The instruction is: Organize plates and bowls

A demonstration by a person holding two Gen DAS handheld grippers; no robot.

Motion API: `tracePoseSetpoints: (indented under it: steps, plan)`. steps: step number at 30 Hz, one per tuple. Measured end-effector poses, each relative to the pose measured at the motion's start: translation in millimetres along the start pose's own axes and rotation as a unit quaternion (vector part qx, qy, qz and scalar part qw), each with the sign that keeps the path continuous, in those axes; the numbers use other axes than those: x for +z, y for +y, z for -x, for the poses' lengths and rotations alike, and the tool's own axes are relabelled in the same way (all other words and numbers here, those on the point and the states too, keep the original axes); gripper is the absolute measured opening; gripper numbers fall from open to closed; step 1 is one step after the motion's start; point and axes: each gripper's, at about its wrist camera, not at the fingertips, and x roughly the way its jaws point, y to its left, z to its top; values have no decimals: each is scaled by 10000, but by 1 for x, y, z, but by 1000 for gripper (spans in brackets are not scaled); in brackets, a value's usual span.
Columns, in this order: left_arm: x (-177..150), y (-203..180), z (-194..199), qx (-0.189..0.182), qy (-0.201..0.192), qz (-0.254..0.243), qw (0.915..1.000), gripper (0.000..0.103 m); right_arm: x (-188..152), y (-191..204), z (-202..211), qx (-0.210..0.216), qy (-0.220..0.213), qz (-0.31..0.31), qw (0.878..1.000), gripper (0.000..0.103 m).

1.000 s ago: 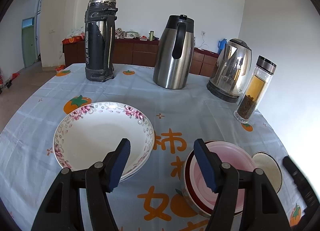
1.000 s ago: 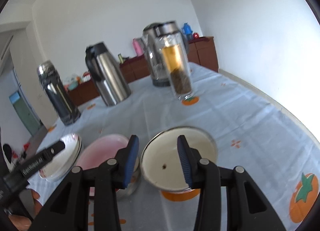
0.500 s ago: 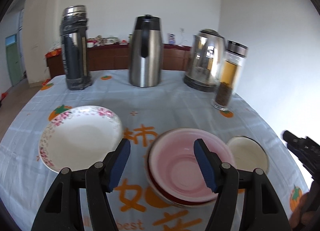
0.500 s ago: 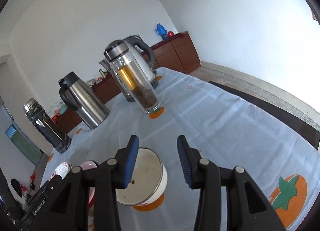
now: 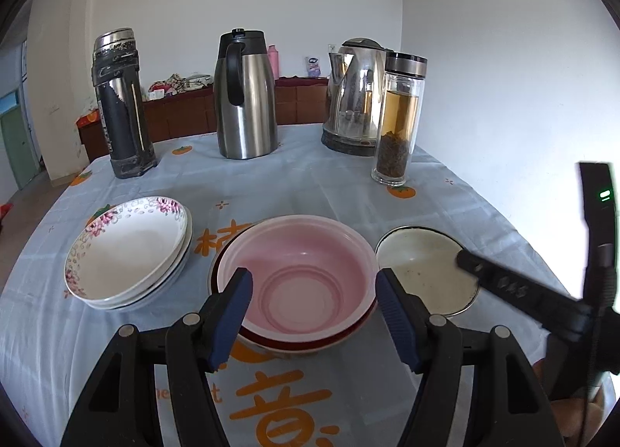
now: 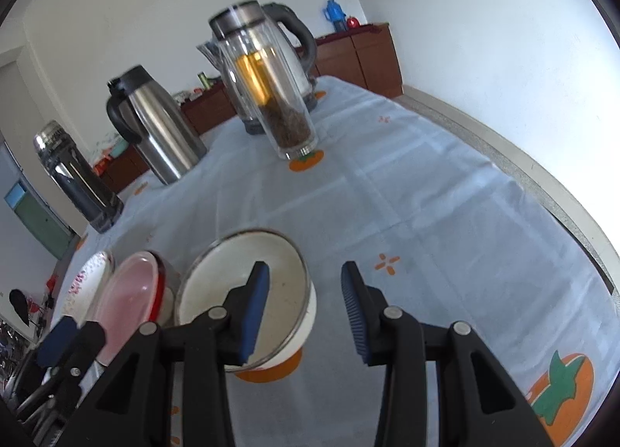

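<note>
Your left hand-held gripper [image 5: 314,313] gapes wide, empty, the pink bowl [image 5: 296,272] just beyond at twelve o'clock. Your right hand-held gripper [image 6: 304,309], narrower and closing, straddles the white enamel bowl's [image 6: 217,284] right rim, not gripping.

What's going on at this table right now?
A person holds a two-finger tool in each hand over dishes on a persimmon-print tablecloth. The left tool is open, framing the pink bowl, not gripping it. The right tool is open, one finger inside the cream enamel bowl's rim, the other outside; nothing is pinched. The floral plates sit stacked, untouched.
</note>
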Motion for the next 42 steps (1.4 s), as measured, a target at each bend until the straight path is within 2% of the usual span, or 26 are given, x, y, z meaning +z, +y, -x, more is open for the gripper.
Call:
tracePoseSetpoints:
  steps: [3, 6, 7, 14, 18, 23, 30, 36, 38, 40, 42]
  plan:
    - [-2, 1, -1, -15, 58, 57, 10000, 68, -3, -2, -16, 23, 341, -50, 9994, 28]
    - [-5, 0, -1, -2, 74, 62, 10000, 68, -5, -2, -17, 3, 447, -19, 9990, 14]
    - [-5, 0, -1, -4, 75, 59, 10000, 68, -6, -2, -17, -12, 466, -2, 9989, 12]
    - [-10, -3, 10, -23, 16, -42, 10000, 68, -9, -6, -5, 83, 499, -142, 9986, 10]
    - [-18, 8, 22, 3, -6, 80, 10000, 68, -17, -5, 9, 44, 484, 15, 9988, 9]
    - [-32, 20, 26, -165, 269, 435, 9986, 68, -33, -6, 21, 270, 568, 148, 9979, 9]
    - [-44, 0, 28, -314, 342, 242, 9986, 68, -47, -6, 25, 434, 679, 354, 9961, 9]
    - [-47, -13, 12, -541, 661, 287, 9959, 68, -48, -2, 27, 559, 674, 378, 9954, 10]
    - [-48, -15, 7, -604, 737, 322, 9949, 65, -50, 0, 27, 545, 679, 415, 9953, 10]
    - [-49, -17, 2, -666, 849, 351, 9935, 46, -52, 2, 26, 509, 684, 459, 9953, 10]
    - [-51, -18, -5, -762, 1017, 392, 9911, 35, -52, 3, 26, 522, 681, 499, 9951, 10]
